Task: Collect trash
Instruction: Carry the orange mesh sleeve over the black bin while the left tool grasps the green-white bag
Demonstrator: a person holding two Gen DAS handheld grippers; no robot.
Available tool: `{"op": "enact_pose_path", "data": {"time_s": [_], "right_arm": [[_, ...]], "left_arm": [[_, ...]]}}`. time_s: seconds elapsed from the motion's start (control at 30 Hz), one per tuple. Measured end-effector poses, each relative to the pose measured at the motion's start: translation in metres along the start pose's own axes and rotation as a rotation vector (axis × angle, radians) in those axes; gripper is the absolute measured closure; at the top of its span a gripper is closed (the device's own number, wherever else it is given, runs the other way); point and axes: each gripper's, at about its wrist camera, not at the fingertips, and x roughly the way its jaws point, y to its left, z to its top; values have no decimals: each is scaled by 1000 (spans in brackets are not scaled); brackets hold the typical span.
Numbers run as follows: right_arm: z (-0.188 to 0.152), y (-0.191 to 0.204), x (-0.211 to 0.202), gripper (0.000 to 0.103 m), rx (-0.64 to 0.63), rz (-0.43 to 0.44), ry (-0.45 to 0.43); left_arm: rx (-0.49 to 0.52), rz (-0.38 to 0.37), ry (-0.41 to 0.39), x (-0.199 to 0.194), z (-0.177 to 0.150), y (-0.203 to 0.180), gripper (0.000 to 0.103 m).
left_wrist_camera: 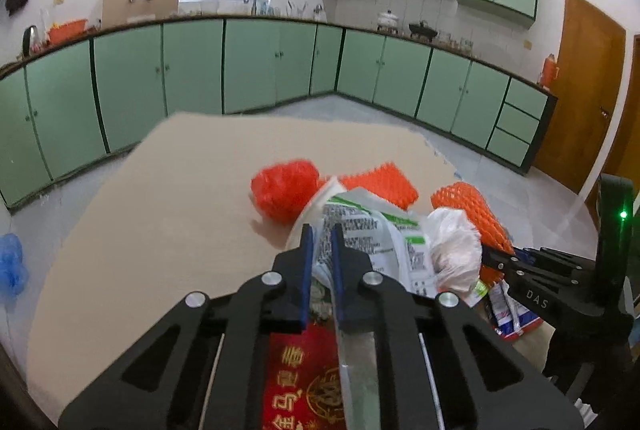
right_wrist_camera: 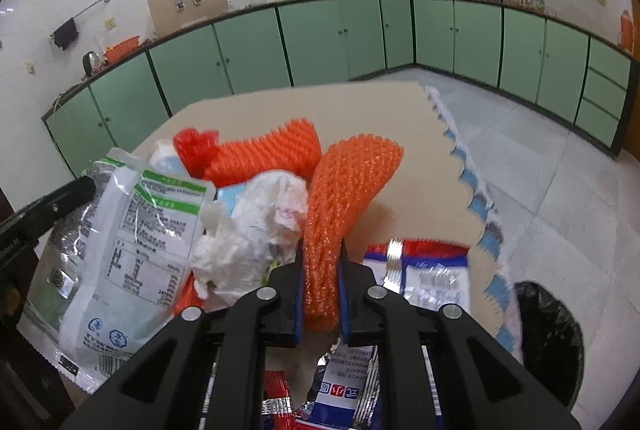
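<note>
Right tool: clamped on the lower end of an orange foam net; the blue-padded jaws press its sides in.
Net axis: long, running up and away from the right tool, its free end leaning right over the desk.
Left tool: closed on the edge of a white printed pouch, green-banded, which crumples up out of the jaws.
Landmark: a crumpled white plastic bag in the middle of the pile.
Pouch: just left of the white bag, touching it.
Held net: just right of the white bag, against it.
Second orange net: behind the white bag, lying flat.
Red plastic wad: behind and left of the white bag.
Red and blue foil wrappers: right of the white bag and under the right tool.
Red packet with gold characters: under the left tool, nearer than the white bag.
Bin: dark, lined in black, on the floor well right of the white bag, past the desk's torn edge.
Deciding relation: the bin lies low and right of the right tool, so that hand is the nearer one; judged from this, the net goes first, swung right and down. The left tool's pouch must cross the whole pile.
Risk: the net may snag the white bag as it lifts.
</note>
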Motion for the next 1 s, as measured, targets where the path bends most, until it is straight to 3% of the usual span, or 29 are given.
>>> {"op": "enact_pose_path", "data": {"time_s": [0.1,0.6,1.0], "right_arm": [[10,0,-14,91,-9,-2,-32],[41,-10,-84,92,13,11,-195],[29,-57,-166,91,82,-65,-307]], "left_arm": [[-7,-3,-28,-10,8,0,102],[35,-19,-191,-67,46,-30,103],[113,-114,-316,-98,67,-108,103]]}}
